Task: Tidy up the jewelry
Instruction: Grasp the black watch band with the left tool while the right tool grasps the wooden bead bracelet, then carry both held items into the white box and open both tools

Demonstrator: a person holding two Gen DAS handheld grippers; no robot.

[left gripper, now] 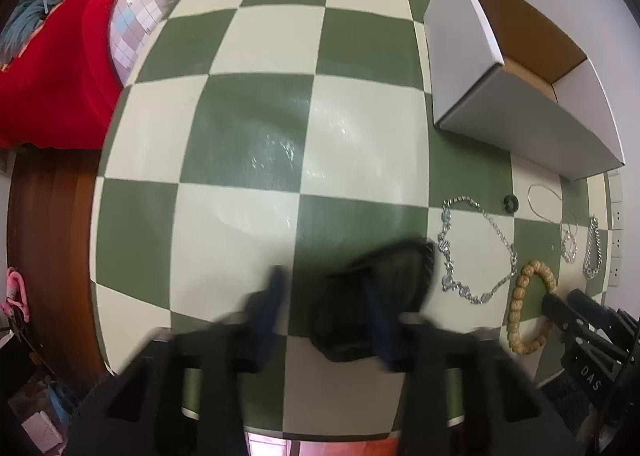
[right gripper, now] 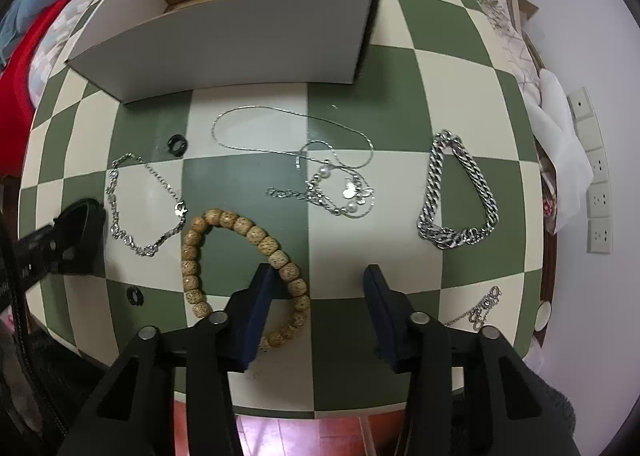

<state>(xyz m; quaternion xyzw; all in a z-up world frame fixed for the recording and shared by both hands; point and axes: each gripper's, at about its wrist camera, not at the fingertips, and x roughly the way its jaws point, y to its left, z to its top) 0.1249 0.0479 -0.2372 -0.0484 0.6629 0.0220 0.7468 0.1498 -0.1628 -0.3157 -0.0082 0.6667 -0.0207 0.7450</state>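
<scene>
A wooden bead bracelet [right gripper: 236, 256] lies on the checkered table; my right gripper [right gripper: 318, 276] is open just above its near right side, left finger over the beads. A thin crystal bracelet [right gripper: 144, 204], a fine chain tangled with a pearl piece [right gripper: 332, 184] and a heavy silver curb chain [right gripper: 460, 200] lie beyond. An open white box [right gripper: 224, 40] stands behind. My left gripper [left gripper: 326, 292] is open, blurred, with a black pouch [left gripper: 380, 296] at its right finger. The bead bracelet [left gripper: 524, 308] and crystal bracelet [left gripper: 476, 252] lie to its right.
Two small black rings [right gripper: 177, 144] [right gripper: 135, 295] lie on the table at the left. A small silver chain [right gripper: 482, 306] sits near the right edge. Red and patterned fabric [left gripper: 60, 56] lies beyond the table's far left. Wall sockets [right gripper: 598, 200] are at the right.
</scene>
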